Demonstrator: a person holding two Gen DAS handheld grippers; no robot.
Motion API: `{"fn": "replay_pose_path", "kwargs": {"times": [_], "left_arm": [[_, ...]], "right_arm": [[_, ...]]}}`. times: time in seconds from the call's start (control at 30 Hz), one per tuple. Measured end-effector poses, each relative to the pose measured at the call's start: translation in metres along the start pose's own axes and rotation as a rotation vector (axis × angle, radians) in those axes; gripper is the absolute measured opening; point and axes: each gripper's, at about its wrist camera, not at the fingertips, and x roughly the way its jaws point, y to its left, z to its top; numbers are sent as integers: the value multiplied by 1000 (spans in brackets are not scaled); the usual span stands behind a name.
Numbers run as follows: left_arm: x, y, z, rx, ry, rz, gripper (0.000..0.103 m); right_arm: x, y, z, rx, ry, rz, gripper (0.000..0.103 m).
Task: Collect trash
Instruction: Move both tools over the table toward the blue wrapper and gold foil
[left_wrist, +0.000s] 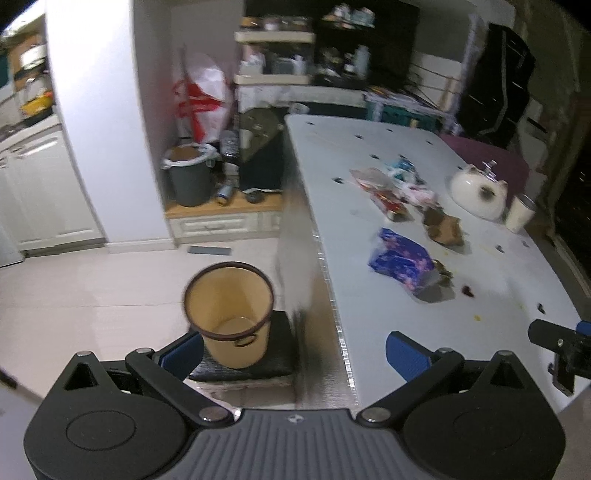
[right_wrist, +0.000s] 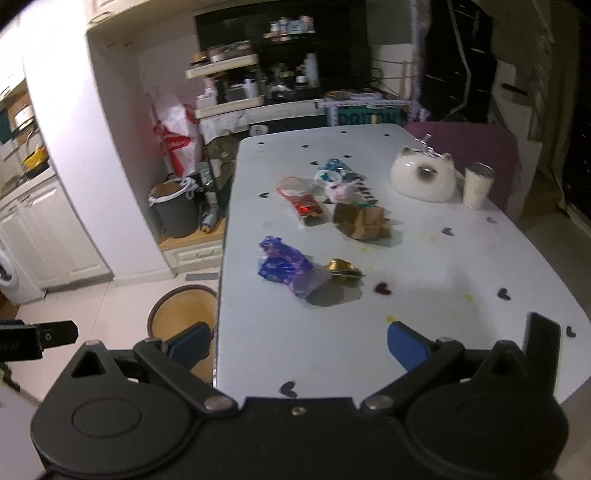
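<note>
A tan waste bin (left_wrist: 229, 314) with a dark rim stands on a dark stool beside the white table (left_wrist: 369, 258); it also shows in the right wrist view (right_wrist: 181, 314). On the table lie a purple wrapper (right_wrist: 284, 269), a gold wrapper (right_wrist: 343, 271), a brown paper bag (right_wrist: 362, 221), a red packet (right_wrist: 303, 203) and a teal-and-white wrapper (right_wrist: 343, 181). My left gripper (left_wrist: 295, 350) is open and empty, over the table's near left edge. My right gripper (right_wrist: 299, 343) is open and empty, above the table's near edge.
A white cat-shaped dish (right_wrist: 424, 177) and a cream cup (right_wrist: 476, 184) stand at the table's far right. A grey trash can (left_wrist: 190, 177) and a red-and-white plastic bag (left_wrist: 201, 96) stand by the wall. Cluttered shelves (right_wrist: 229, 81) are behind.
</note>
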Motion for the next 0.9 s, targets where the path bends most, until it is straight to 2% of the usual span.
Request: {"fn": "replay_pose_path", "kwargs": {"times": [0.2,0.43,0.53,0.7,0.9], "left_arm": [[45,-10,27,26,12,-98,103],[108,-27,79,9,25,-212,103],[139,-37,97,-28,66,-268,103],[193,-54,118,-99,202,-333,103],[241,-51,122,-309,295,-413,103]], "right_arm": [[32,-20,10,36,-35,-70,103],[93,-41,36,24,-58,-158,103],[128,-48,50,9,-41,-186,103],[186,-55,64,-57,2,-224,103],[243,-53,60,-126,80,-239,103]]}}
